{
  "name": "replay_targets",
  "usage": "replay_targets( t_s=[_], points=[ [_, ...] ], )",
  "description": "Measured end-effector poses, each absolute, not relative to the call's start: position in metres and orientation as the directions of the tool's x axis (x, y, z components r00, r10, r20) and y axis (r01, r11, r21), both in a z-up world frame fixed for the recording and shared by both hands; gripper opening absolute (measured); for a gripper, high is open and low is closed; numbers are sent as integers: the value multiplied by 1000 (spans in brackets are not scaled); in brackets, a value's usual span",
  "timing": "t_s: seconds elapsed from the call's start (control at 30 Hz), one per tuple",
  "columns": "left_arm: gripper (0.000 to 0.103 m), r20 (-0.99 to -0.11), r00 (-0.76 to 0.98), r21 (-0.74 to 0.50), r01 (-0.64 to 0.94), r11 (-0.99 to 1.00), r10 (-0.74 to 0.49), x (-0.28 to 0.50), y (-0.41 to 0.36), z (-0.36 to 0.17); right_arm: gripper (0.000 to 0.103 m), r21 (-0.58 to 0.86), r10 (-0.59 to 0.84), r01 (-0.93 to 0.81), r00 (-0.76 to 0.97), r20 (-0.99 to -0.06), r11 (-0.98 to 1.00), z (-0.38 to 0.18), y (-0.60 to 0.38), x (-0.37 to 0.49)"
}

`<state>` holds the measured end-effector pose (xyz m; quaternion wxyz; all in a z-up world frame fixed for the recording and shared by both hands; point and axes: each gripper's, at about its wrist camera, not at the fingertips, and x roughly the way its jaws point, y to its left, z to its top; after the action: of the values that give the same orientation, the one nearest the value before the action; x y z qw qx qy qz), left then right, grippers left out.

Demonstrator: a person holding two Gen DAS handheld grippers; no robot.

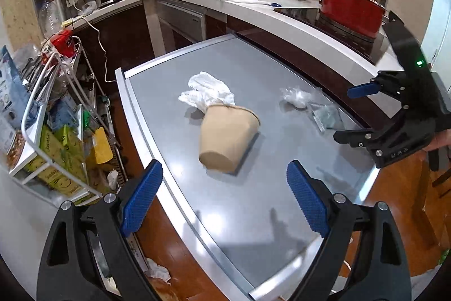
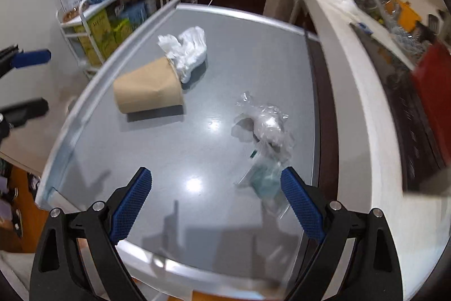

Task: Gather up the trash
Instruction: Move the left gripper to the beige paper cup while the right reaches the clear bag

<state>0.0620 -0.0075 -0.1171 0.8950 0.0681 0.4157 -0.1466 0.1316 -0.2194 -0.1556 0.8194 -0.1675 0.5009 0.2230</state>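
A tan paper cup [image 1: 228, 136] lies on its side on the grey table [image 1: 253, 216], with crumpled white tissue [image 1: 207, 92] at its mouth. Crumpled clear plastic [image 1: 296, 98] and a clear wrapper with green print [image 1: 325, 116] lie to the right. My left gripper [image 1: 224, 198] is open and empty, near side of the cup. My right gripper [image 2: 215, 202] is open and empty above the table, its right pad beside the wrapper [image 2: 265, 177]. The cup [image 2: 149, 88], tissue [image 2: 187, 50] and plastic [image 2: 267, 123] show there too. The right gripper also shows in the left wrist view [image 1: 346, 114].
A wire rack [image 1: 56, 131] full of boxes stands left of the table. A white counter [image 1: 282, 16] with a red pot [image 1: 352, 10], sink and dishes runs behind. Crumpled paper [image 1: 159, 271] lies on the wooden floor.
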Motion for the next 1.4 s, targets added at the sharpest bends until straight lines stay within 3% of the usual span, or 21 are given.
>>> replay_targets(
  t_s=[0.3,0.57,0.73,0.97,1.07,1.13,1.23,1.4],
  points=[
    [91,-761,601,-33,342,939,-245,93,-8,-127,88,-27,114,-525,234,-965,850,-197,-209,162],
    [91,-781,573,-46,347,937,-250,114,-4,-140,89,291,367,-410,119,-922,864,-191,-218,145],
    [91,-792,559,-46,346,937,-245,126,-1,-147,92,160,272,-360,287,-919,919,-154,-227,125],
    [91,-795,546,-59,364,930,-264,143,-9,-154,93,100,155,-191,294,-943,976,-174,-242,117],
    [91,-798,539,-51,388,920,-271,145,-15,-156,92,-3,84,-283,297,-951,959,-190,-228,117],
    [91,-800,533,-43,406,913,-275,146,-17,-157,83,-71,37,-367,280,-959,928,-199,-222,120],
    [91,-805,515,-45,442,896,-295,146,-17,-159,82,-44,59,-448,213,-975,893,-206,-223,124],
    [91,-835,403,-151,488,860,-375,159,-13,-172,81,-20,48,-511,120,-992,859,-218,-226,128]
  ],
)
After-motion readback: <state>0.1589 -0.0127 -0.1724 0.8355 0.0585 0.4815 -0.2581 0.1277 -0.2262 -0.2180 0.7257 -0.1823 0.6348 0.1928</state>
